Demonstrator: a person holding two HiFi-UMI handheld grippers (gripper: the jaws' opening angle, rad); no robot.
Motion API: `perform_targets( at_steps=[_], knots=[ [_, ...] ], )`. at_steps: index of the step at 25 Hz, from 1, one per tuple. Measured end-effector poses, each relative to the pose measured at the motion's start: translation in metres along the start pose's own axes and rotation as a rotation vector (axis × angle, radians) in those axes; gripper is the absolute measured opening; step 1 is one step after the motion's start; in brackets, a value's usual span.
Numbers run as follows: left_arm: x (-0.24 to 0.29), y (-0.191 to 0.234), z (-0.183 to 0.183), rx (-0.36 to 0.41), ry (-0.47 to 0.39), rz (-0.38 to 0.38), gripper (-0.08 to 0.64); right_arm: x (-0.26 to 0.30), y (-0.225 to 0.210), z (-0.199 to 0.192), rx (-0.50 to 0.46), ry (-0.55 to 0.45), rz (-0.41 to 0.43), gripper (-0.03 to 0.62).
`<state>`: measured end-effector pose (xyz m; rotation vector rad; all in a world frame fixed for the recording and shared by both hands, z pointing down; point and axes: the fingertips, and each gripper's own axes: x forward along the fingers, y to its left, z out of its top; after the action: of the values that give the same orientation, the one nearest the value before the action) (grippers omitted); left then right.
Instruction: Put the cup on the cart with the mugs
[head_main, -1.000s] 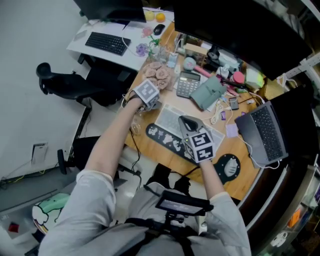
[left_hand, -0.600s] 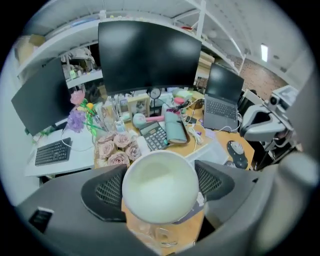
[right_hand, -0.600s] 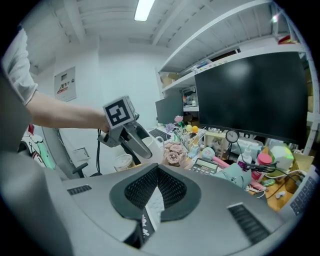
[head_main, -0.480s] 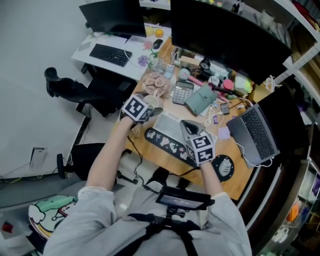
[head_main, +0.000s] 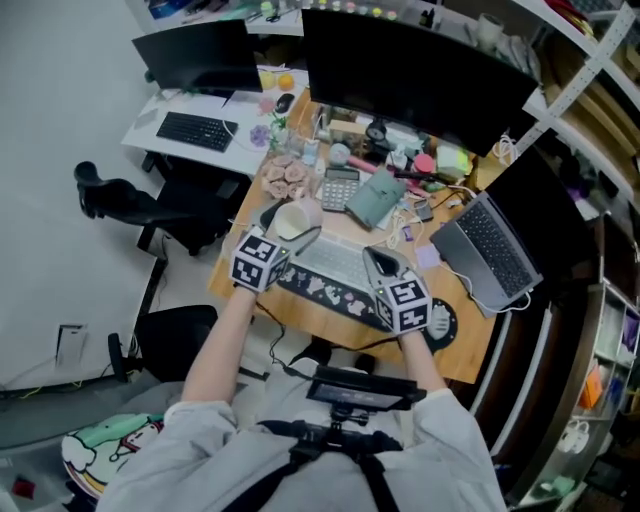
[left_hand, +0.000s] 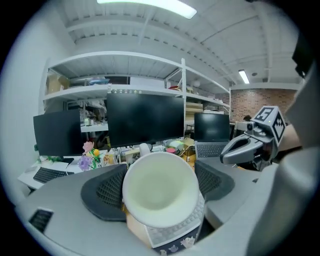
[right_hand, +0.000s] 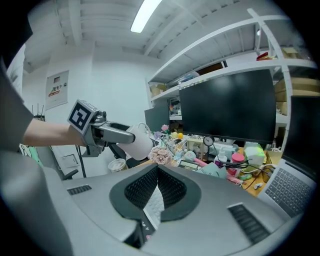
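Left claw (left_hand: 159, 189) clamps the cup (head_main: 297, 217), pads partly hidden behind it; right claw (right_hand: 157, 173) together, empty.

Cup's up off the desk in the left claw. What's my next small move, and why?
Probably swing the left claw away from the desk, with a firm grip. The cup sits between its pads, tipped on its side and clear of the clutter. No cart shows in any view, so turning to find it seems the likely step.

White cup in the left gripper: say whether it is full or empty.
Empty. The white cup is tipped, mouth facing the left gripper view's camera, and its pale inside shows nothing in it.
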<state>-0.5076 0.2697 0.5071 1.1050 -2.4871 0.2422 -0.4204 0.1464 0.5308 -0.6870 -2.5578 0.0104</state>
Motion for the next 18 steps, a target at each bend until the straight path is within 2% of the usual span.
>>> perform_targets(
  at_steps=[6, 13, 18],
  knots=[
    [0.000, -0.024, 0.014, 0.018, -0.100, -0.036, 0.425, -0.023, -0.011, -0.003, 0.046, -0.022, -0.076, 0.000],
    [0.022, -0.063, 0.030, 0.081, -0.140, -0.158, 0.425, -0.060, -0.038, -0.020, 0.110, -0.058, -0.222, 0.000],
    [0.042, -0.107, 0.046, 0.126, -0.168, -0.282, 0.425, -0.107, -0.065, -0.033, 0.162, -0.102, -0.367, 0.000]
  ],
)
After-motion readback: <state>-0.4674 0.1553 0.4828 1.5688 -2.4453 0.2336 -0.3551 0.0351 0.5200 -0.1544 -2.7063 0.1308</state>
